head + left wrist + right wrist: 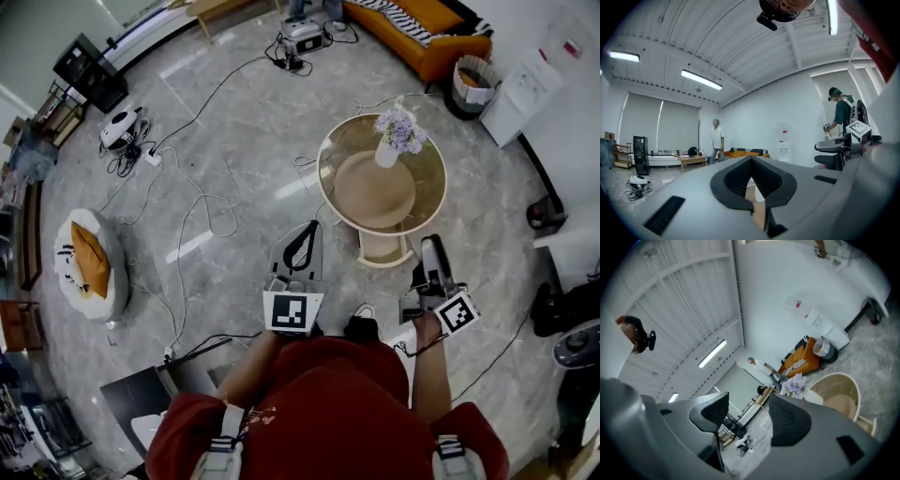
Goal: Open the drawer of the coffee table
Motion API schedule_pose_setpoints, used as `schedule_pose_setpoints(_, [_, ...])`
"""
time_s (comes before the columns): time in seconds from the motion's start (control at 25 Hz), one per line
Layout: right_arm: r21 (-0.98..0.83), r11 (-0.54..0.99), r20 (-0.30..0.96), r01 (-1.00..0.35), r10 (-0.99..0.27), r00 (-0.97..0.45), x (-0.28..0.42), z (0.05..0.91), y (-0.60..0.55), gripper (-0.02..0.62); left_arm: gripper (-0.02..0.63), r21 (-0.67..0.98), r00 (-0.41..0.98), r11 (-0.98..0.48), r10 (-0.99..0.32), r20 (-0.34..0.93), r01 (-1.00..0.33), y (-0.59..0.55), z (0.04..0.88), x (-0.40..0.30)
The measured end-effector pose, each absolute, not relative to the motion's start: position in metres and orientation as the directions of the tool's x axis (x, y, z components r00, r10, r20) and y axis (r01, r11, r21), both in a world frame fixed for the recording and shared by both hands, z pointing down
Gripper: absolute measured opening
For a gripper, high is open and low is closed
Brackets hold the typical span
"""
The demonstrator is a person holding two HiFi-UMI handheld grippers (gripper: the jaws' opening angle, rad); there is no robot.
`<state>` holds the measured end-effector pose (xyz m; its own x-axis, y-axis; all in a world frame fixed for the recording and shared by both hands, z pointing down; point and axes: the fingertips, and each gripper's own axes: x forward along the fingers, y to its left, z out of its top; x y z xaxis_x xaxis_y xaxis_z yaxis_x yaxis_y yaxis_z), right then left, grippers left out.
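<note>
The round coffee table has a glass top and a beige shelf under it; it also shows low at the right in the right gripper view. A shallow beige drawer sticks out from its near side. A white vase of purple flowers stands on top. My left gripper hovers left of the drawer, raised and level, its pads pressed together on nothing. My right gripper hangs just right of the drawer, jaws apart and empty, tilted upward.
Cables trail over the marble floor left of the table. A white pouf with an orange cushion sits far left. An orange sofa and a bin stand beyond the table. A person stands by a far bench.
</note>
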<state>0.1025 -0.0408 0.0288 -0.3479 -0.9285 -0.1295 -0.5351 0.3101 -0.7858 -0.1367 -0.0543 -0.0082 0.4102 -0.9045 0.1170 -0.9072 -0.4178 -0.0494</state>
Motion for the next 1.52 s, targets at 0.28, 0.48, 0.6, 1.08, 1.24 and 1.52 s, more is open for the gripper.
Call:
schedule_pose_setpoints(0.28, [-0.415, 0.212, -0.017, -0.885, -0.974, -0.225, 0.098, -0.038, -0.040, 0.273, 0.014, -0.075, 0.400, -0.406, -0.913, 0.075, -0.911, -0.054, -0.041, -0.150])
schedule_pose_setpoints(0.48, [-0.092, 0.177, 0.026, -0.980, -0.983, -0.180, 0.078, -0.056, -0.043, 0.273, 0.014, -0.099, 0.400, -0.398, -0.916, -0.001, -0.912, -0.058, -0.051, -0.155])
schedule_pose_setpoints(0.6, [0.004, 0.191, 0.038, -0.982, -0.981, -0.190, 0.063, -0.058, -0.044, 0.273, 0.014, -0.089, 0.398, -0.399, -0.917, 0.033, -0.913, -0.059, -0.053, -0.158])
schedule_pose_setpoints(1.08, [0.042, 0.179, -0.010, -0.983, -0.984, -0.180, 0.056, -0.065, -0.047, 0.021, 0.014, -0.118, 0.406, -0.409, -0.912, 0.049, -0.905, -0.061, -0.056, -0.156])
schedule_pose_setpoints(1.24, [0.049, 0.191, 0.006, -0.980, -0.982, -0.191, 0.055, -0.062, -0.049, 0.021, 0.014, -0.094, 0.404, -0.406, -0.914, 0.037, -0.909, -0.061, -0.058, -0.153])
schedule_pose_setpoints(1.52, [0.049, 0.192, 0.016, -0.980, -0.981, -0.191, 0.064, -0.059, -0.055, 0.021, 0.014, -0.105, 0.409, -0.410, -0.912, 0.035, -0.906, -0.066, -0.060, -0.143])
